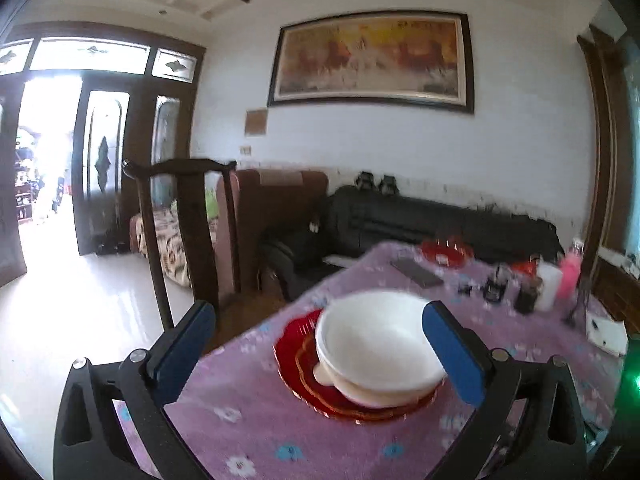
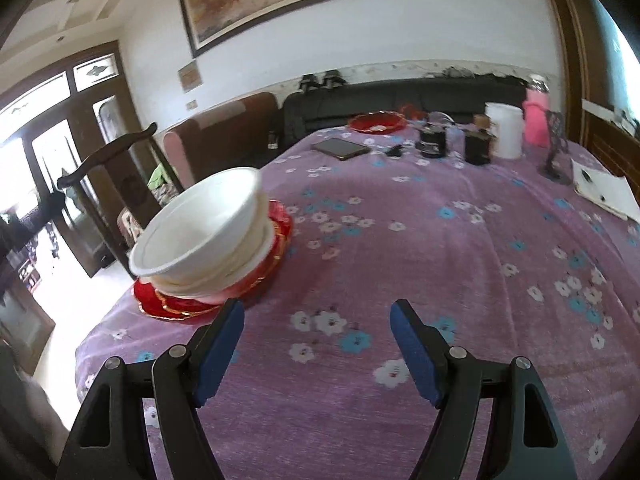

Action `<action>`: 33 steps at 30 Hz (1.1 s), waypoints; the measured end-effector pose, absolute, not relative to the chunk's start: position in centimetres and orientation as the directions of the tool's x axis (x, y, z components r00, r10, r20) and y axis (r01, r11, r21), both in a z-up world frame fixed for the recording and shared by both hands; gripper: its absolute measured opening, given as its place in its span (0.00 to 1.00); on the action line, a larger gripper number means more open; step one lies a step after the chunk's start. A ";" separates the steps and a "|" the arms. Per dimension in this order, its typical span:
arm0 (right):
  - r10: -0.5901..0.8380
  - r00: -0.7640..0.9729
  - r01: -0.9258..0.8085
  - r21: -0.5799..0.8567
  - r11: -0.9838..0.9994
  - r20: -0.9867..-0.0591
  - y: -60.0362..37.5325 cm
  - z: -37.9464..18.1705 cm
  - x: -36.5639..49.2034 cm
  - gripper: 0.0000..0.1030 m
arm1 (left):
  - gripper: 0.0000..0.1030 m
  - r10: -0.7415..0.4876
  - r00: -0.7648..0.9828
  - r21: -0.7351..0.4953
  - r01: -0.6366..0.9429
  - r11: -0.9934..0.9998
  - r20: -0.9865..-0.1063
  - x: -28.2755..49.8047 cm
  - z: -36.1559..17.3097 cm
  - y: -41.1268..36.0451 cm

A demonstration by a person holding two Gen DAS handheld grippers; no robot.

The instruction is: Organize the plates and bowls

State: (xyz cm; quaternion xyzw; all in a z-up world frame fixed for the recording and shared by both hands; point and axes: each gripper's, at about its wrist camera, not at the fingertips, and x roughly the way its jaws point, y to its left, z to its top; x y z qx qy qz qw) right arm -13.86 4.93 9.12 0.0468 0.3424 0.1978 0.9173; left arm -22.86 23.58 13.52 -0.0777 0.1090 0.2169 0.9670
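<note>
We see bowls [image 2: 200, 232] stacked on plates [image 2: 168, 304] near table [image 2: 400, 240] left edge; chair [image 2: 100, 156] behind; phone [image 2: 341, 148] far back.

We see white bowls [image 1: 376, 354] sitting on red plates [image 1: 298, 364] whose scalloped rims are edged in gold. Under them lies a purple tablecloth [image 2: 420, 248] dotted with white and blue flowers. At twelve o'clock from the bowls sits another red dish [image 2: 376, 122]. Toward one o'clock stand a dark tablet [image 2: 340, 148], two black jars [image 2: 432, 142], a white container [image 2: 505, 130] and a pink bottle [image 2: 537, 120]. Both grippers, left [image 1: 320, 344] and right [image 2: 318, 344], are black with blue pads. Behind are a black sofa [image 1: 432, 220], a brown armchair [image 1: 272, 204] and a painting [image 1: 372, 60] in yellows and reds, framed dark.
</note>
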 end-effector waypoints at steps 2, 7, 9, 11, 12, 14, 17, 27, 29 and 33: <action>0.401 0.680 -0.352 0.207 0.913 -0.614 5.8 9.2 -13.8 0.78 | 1.00 0.382 0.870 -0.069 -0.422 0.904 -0.311 -21.5 13.7 23.9; 0.410 0.665 -0.394 0.172 0.903 -0.624 7.8 9.8 -13.8 0.78 | 1.00 0.356 0.826 -0.037 -0.412 0.910 -0.437 -19.3 12.2 24.3; 0.408 0.662 -0.410 0.152 0.899 -0.629 8.6 10.0 -13.8 0.78 | 1.00 0.353 0.809 -0.028 -0.413 0.910 -0.470 -18.9 11.6 24.3; 0.404 0.662 -0.419 0.136 0.898 -0.631 9.1 10.2 -13.8 0.78 | 1.00 0.353 0.791 -0.018 -0.417 0.909 -0.499 -18.4 11.1 24.4; 0.405 0.663 -0.423 0.131 0.897 -0.630 9.3 10.2 -13.9 0.78 | 1.00 0.346 0.785 -0.021 -0.415 0.910 -0.513 -18.3 10.9 24.5; 0.405 0.660 -0.433 0.120 0.893 -0.633 9.7 10.2 -14.0 0.78 | 1.00 0.335 0.773 -0.026 -0.412 0.911 -0.539 -17.9 10.6 24.7; 0.404 0.655 -0.444 0.107 0.889 -0.638 10.2 10.1 -14.1 0.78 | 1.00 0.316 0.758 -0.039 -0.409 0.912 -0.571 -17.9 10.2 25.3; 0.409 0.645 -0.474 0.082 0.877 -0.646 11.5 10.0 -14.4 0.78 | 1.00 0.307 0.746 -0.022 -0.396 0.918 -0.591 -17.6 9.5 24.8; 0.409 0.641 -0.474 0.085 0.876 -0.649 11.5 9.9 -14.3 0.78 | 1.00 0.296 0.742 -0.030 -0.391 0.920 -0.601 -17.5 9.4 24.9; 0.407 0.637 -0.472 0.086 0.877 -0.655 11.6 9.8 -14.1 0.78 | 1.00 0.274 0.734 -0.045 -0.382 0.923 -0.621 -17.3 9.0 25.0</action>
